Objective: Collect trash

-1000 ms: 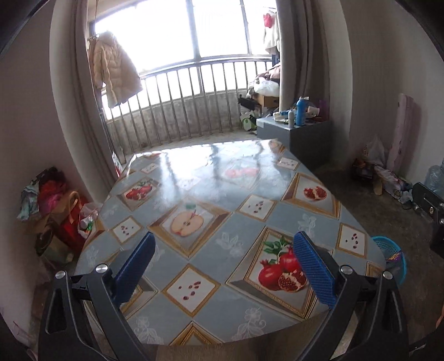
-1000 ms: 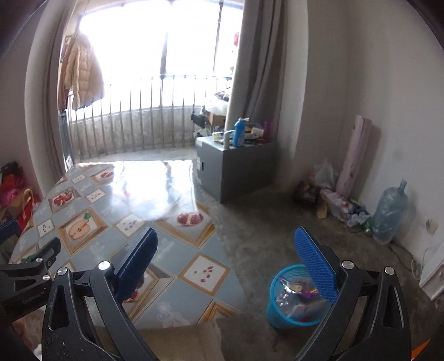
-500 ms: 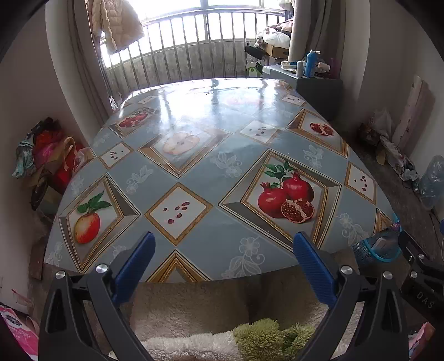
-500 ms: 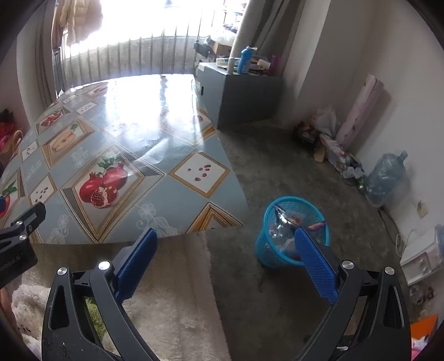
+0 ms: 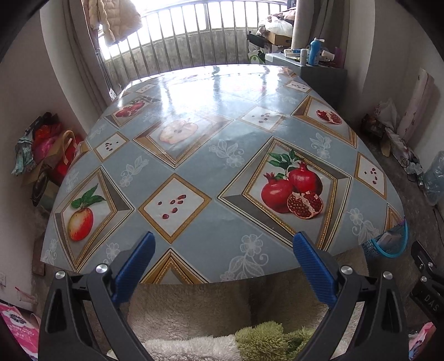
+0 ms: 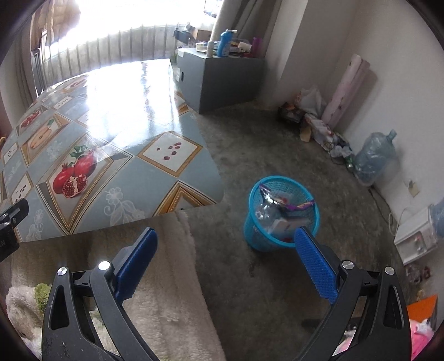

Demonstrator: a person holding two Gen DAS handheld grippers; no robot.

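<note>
Blue mesh plastic waste basket [image 6: 280, 213], right of centre, already holds wrappers; with both my left gripper [image 5: 223, 266] and right gripper [image 6: 226, 257] jaws wide and empty, I'd scan the glossy fruit-print table [image 5: 222, 138] for leftovers.

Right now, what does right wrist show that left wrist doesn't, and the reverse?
Only the right wrist view: the inside of the blue trash basket, holding wrappers and a clear bottle, the water jug by the wall, and the open right gripper.

Only the left wrist view: the bags by the left wall, the hanging jacket, and the open left gripper.

Both: the fruit-print table, the grey cabinet, and the basket, though the left wrist view catches only its rim.
</note>
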